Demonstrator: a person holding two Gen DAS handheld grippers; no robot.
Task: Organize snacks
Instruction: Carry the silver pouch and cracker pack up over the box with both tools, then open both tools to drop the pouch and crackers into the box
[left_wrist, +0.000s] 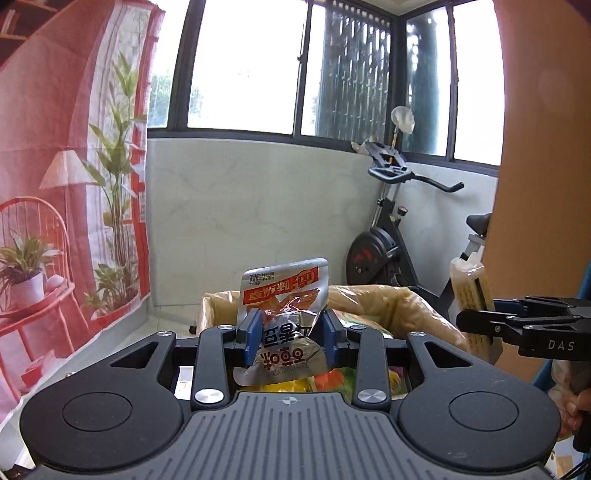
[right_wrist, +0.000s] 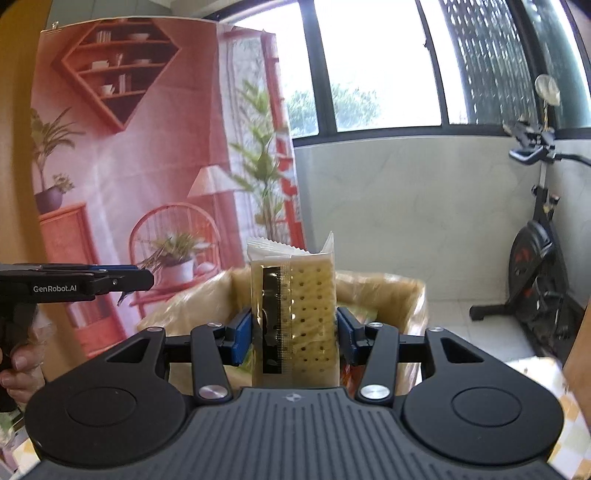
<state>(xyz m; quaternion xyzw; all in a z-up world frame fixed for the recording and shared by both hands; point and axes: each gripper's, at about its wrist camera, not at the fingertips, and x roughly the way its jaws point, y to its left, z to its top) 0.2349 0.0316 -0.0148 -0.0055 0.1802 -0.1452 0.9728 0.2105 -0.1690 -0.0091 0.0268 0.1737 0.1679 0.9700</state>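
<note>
My left gripper (left_wrist: 291, 338) is shut on a silver and orange snack pouch (left_wrist: 282, 295), held upright above a cardboard box (left_wrist: 417, 306) lined with a yellowish bag. My right gripper (right_wrist: 293, 334) is shut on a clear pack of crackers (right_wrist: 295, 314), also held upright over the same box (right_wrist: 391, 295). The right gripper shows in the left wrist view (left_wrist: 476, 319) at the right, with the cracker pack (left_wrist: 471, 291) in it. The left gripper shows in the right wrist view (right_wrist: 144, 278) at the left. Colourful packets (left_wrist: 332, 380) lie inside the box.
An exercise bike (left_wrist: 388, 236) stands behind the box by the window wall; it also shows in the right wrist view (right_wrist: 539, 258). A red printed backdrop (right_wrist: 147, 166) hangs at the left. An orange-brown panel (left_wrist: 546, 147) rises at the right.
</note>
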